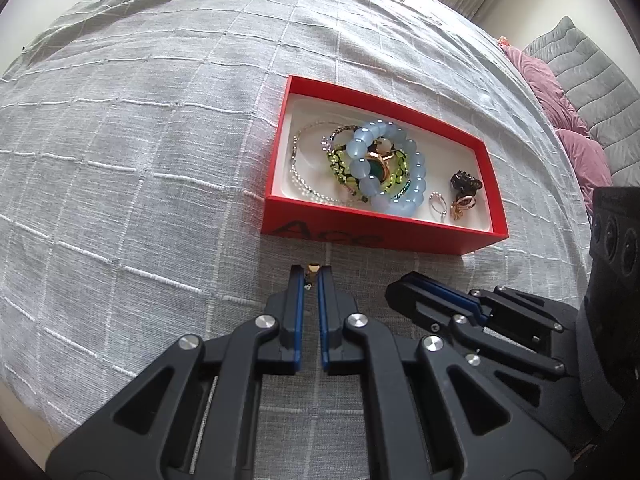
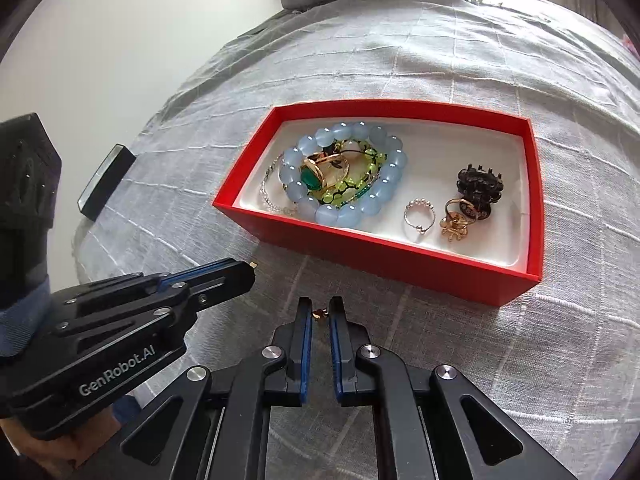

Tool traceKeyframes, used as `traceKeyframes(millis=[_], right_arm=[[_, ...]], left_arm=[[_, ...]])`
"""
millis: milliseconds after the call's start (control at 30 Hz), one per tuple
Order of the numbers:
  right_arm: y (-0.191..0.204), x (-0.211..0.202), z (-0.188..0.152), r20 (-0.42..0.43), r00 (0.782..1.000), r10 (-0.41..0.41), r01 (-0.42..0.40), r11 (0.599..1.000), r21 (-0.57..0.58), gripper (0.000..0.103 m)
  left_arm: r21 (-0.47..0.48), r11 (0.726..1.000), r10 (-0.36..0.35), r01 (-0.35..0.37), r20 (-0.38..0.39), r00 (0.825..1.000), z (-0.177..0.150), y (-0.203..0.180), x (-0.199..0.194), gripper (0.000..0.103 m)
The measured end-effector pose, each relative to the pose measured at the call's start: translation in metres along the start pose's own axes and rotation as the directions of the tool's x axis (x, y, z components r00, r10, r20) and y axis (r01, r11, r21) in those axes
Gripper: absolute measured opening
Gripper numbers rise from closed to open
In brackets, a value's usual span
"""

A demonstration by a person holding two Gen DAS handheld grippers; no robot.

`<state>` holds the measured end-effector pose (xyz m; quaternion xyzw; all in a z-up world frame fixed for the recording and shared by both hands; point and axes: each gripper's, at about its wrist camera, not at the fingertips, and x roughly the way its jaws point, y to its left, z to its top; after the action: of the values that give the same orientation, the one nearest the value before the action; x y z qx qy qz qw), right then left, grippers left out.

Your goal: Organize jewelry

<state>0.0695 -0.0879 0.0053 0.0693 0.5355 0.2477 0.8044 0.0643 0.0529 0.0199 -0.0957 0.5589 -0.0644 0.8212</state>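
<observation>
Jewelry fills a red box (image 1: 362, 236) on the grey bedspread (image 1: 140, 140). Left wrist view: left gripper (image 1: 313, 276), jaws closed on a small earring (image 1: 312, 269). Right wrist view: right gripper (image 2: 320, 310), jaws nearly closed around a gold stud (image 2: 319, 313); a dark block (image 2: 106, 180) appears only here.

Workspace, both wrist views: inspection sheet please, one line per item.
Surface: bed under grey checked cover, wrinkled.
Job's things: red box open, holding blue bead bracelet, green beads, chain, silver ring, gold ring, dark hair claw.
Clutter: small black case near the bed edge.
Grippers: left gripper shut on a small gold-tipped piece; right gripper nearly shut on a small gold piece; both in front of the box.
Cables: nothing seen.
Surroundings: pink pillows, grey cushion, pale wall.
</observation>
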Motion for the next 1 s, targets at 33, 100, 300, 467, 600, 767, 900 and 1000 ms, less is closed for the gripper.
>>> traceKeyframes(millis=[33, 100, 300, 467, 600, 767, 900, 1000], right_arm=[[-0.001, -0.004, 0.000, 0.006, 1.000, 0.006, -0.006, 1.000, 0.002, 0.009], [-0.004, -0.012, 0.001, 0.018, 1.000, 0.018, -0.018, 1.000, 0.007, 0.009], [-0.011, -0.040, 0.007, 0.081, 0.995, 0.053, -0.055, 0.998, 0.025, 0.009], [-0.026, -0.063, 0.019, 0.166, 0.985, 0.039, -0.052, 0.996, 0.074, 0.009], [-0.041, -0.067, 0.022, 0.183, 0.983, 0.025, -0.048, 0.992, 0.120, 0.009], [-0.051, -0.060, 0.026, 0.172, 0.985, 0.010, -0.038, 0.987, 0.156, 0.009], [-0.053, -0.054, 0.028, 0.165, 0.986, -0.006, -0.023, 0.985, 0.173, 0.009], [-0.059, -0.050, 0.029, 0.163, 0.987, -0.012, -0.021, 0.980, 0.196, 0.010]], left_arm=[[0.000, 1.000, -0.002, 0.002, 0.001, 1.000, 0.000, 0.000, 0.000, 0.008], [-0.001, 1.000, -0.006, 0.006, 0.003, 1.000, 0.000, 0.000, -0.002, 0.008], [0.004, 0.998, -0.068, 0.067, 0.073, 0.995, 0.002, -0.004, -0.020, 0.008], [-0.004, 0.995, -0.099, 0.100, 0.122, 0.988, 0.013, -0.008, -0.028, 0.008], [-0.001, 0.993, -0.117, 0.118, 0.129, 0.985, 0.019, -0.015, -0.025, 0.008], [0.023, 0.989, -0.147, 0.145, 0.129, 0.981, 0.025, -0.033, -0.014, 0.008], [0.022, 0.986, -0.165, 0.163, 0.107, 0.980, 0.031, -0.045, 0.000, 0.008], [0.021, 0.987, -0.161, 0.160, 0.098, 0.982, 0.034, -0.051, 0.008, 0.008]])
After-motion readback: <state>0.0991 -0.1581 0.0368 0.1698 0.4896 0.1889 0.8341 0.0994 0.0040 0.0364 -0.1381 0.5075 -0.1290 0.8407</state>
